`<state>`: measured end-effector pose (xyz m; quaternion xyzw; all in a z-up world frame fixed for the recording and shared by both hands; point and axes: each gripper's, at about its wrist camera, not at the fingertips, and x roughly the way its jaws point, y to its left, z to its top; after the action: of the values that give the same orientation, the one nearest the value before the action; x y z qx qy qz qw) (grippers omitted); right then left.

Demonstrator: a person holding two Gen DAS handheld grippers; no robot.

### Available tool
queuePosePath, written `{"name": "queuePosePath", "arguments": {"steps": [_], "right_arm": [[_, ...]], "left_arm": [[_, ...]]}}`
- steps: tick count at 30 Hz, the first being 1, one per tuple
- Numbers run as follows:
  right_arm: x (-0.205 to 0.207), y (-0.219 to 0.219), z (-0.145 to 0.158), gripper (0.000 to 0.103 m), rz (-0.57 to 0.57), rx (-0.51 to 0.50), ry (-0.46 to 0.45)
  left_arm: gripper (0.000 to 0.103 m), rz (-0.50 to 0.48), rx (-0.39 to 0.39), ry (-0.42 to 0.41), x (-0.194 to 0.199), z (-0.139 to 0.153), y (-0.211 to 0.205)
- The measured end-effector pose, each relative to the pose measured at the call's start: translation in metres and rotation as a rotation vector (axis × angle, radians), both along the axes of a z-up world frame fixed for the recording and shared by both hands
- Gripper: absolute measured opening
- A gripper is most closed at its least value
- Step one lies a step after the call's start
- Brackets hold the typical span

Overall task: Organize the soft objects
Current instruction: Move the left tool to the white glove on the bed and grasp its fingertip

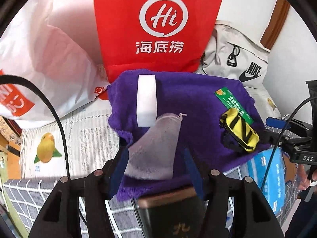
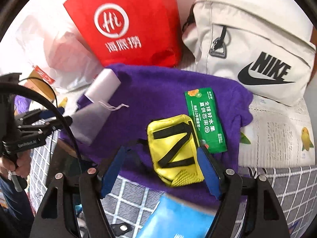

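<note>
A purple towel (image 1: pixel 198 97) (image 2: pixel 158 91) lies spread on the bed. On it rest a white sponge block (image 1: pixel 146 101) (image 2: pixel 105 85), a grey drawstring pouch (image 1: pixel 156 146) (image 2: pixel 89 121), a yellow pouch with black straps (image 1: pixel 239 132) (image 2: pixel 174 148) and a green snack packet (image 1: pixel 231 99) (image 2: pixel 206 121). My left gripper (image 1: pixel 156 170) hovers open over the grey pouch, which lies loose between its blue fingers (image 1: pixel 120 168). My right gripper (image 2: pixel 161 170) is open above the yellow pouch, which sits close to the right finger and clear of the left one.
Behind the towel stand a red paper bag (image 1: pixel 158 25) (image 2: pixel 128 23), a white plastic bag (image 1: pixel 49 59) and a cream Nike bag (image 1: pixel 237 59) (image 2: pixel 257 49). A blue tissue pack (image 1: pixel 271 170) (image 2: pixel 174 218) and a dark box (image 1: pixel 172 208) lie at the near edge. A hand (image 2: pixel 15 164) holds the left gripper's handle.
</note>
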<state>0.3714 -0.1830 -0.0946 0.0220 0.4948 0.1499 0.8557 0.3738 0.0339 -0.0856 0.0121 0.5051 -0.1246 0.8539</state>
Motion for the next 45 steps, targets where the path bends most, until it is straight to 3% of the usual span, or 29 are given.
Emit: {"name": "queuePosePath", "arguments": {"steps": [12,18,29,35,39,45], "right_arm": [[-0.100,-0.005,0.037,0.074,-0.027,0.021,-0.078],[-0.164,0.004,0.046,0.074,0.013,0.022,-0.128],[-0.241,0.010,0.012,0.074,0.022,0.026,-0.110],[-0.260,0.011,-0.007,0.074,0.021,0.034,-0.081],[-0.266,0.009,-0.020,0.074,0.009,0.044,-0.048],[-0.271,0.000,-0.028,0.074,-0.012,0.050,-0.032]], "left_arm": [[0.056,-0.003,0.005,-0.071,-0.094,0.034,0.012],[0.056,-0.028,-0.010,-0.080,-0.153,0.032,0.012],[0.056,-0.027,-0.081,0.023,-0.217,-0.023,0.018],[0.056,-0.059,-0.030,0.031,-0.230,-0.042,0.006],[0.056,-0.067,-0.056,0.000,-0.233,-0.034,0.004],[0.057,-0.107,-0.164,-0.039,-0.226,-0.007,-0.003]]}}
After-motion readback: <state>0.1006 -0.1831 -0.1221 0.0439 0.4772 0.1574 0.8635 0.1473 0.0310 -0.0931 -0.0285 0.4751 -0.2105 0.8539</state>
